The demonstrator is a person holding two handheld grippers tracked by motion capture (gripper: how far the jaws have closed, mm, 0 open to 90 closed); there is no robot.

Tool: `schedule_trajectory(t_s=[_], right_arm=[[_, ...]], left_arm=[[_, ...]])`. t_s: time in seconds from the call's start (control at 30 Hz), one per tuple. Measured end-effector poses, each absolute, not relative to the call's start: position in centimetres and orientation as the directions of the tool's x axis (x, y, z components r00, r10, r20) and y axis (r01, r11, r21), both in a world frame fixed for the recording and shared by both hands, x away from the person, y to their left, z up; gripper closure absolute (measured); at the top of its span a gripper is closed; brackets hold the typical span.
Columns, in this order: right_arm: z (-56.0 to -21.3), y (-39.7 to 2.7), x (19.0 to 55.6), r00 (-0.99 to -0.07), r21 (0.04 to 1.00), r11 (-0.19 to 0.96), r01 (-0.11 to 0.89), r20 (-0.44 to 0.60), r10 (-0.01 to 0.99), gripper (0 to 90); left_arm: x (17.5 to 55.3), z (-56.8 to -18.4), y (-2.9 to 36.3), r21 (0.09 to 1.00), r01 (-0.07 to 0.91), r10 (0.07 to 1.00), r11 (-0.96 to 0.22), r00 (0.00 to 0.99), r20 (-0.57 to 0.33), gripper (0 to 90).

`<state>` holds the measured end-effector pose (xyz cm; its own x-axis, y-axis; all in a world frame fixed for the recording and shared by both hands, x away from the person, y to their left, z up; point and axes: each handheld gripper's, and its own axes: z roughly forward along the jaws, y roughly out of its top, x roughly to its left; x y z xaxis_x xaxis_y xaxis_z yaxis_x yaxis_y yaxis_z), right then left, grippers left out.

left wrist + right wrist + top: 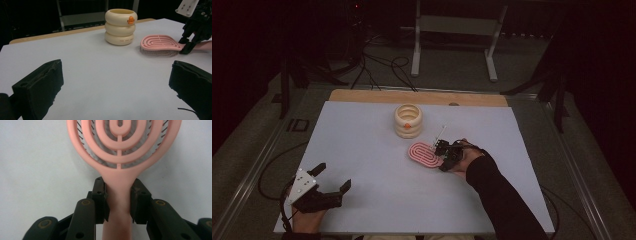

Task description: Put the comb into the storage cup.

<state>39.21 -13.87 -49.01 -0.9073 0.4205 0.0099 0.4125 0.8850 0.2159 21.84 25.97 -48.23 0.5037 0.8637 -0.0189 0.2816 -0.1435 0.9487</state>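
R gripper [119,197] clamped on pink brush [123,142] handle; L gripper [333,186] wide open.

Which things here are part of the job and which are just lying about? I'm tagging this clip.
In the job:
- pink plastic hairbrush with concentric ribs, handle clamped by the right gripper

Lying about:
- cream ringed pot with an orange mark
- left gripper, open, holding nothing

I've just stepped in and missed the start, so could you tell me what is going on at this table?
A person is working with a gripper in each hand. The right gripper has its jaws closed on the handle of a pink hairbrush, which lies bristles down on the white table near a cream ringed pot. The left gripper rests open at the near left corner, holding nothing.
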Motion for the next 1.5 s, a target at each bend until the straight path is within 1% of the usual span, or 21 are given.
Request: schedule_trajectory(t_s=[0.37, 0.5, 0.6, 0.7, 0.87, 1.0, 1.17, 1.5], right_arm=[[-48.5, -14.4, 39.0, -0.898, 0.278, 0.859, 0.43, 0.029, 0.44, 69.8], [-48.1, -14.7, 38.8, -0.892, 0.33, 0.837, 0.437, 0.042, 0.45, 69.8], [-48.0, -14.7, 38.8, -0.891, 0.336, 0.833, 0.439, 0.046, 0.451, 69.7], [-47.6, -14.8, 38.4, -0.888, 0.368, 0.82, 0.439, 0.039, 0.458, 69.8], [-47.2, -15.1, 38.1, -0.878, 0.407, 0.792, 0.454, 0.057, 0.474, 69.8], [-46.9, -15.2, 37.9, -0.883, 0.434, 0.786, 0.44, 0.048, 0.467, 69.8], [-46.6, -15.3, 37.7, -0.879, 0.449, 0.775, 0.445, 0.054, 0.474, 69.8], [-45.9, -15.8, 37.2, -0.876, 0.522, 0.733, 0.436, 0.057, 0.48, 69.8]], left_arm=[[21.9, -48.3, 26.0, 0.948, 0.284, 0.866, -0.142, 0.5, -0.02, 0.3], [21.9, -48.3, 26.0, 0.947, 0.288, 0.867, -0.144, 0.497, -0.02, 0.3], [21.9, -48.3, 26.0, 0.947, 0.289, 0.868, -0.143, 0.497, -0.02, 0.3], [22.0, -48.3, 26.0, 0.944, 0.297, 0.87, -0.144, 0.492, -0.022, 0.3], [22.0, -48.4, 25.9, 0.941, 0.304, 0.871, -0.145, 0.49, -0.024, 0.3], [22.1, -48.4, 25.9, 0.941, 0.306, 0.871, -0.146, 0.491, -0.024, 0.3], [22.1, -48.4, 25.9, 0.94, 0.308, 0.871, -0.147, 0.49, -0.024, 0.3], [22.2, -48.5, 25.7, 0.934, 0.323, 0.874, -0.155, 0.486, -0.023, 0.3]])
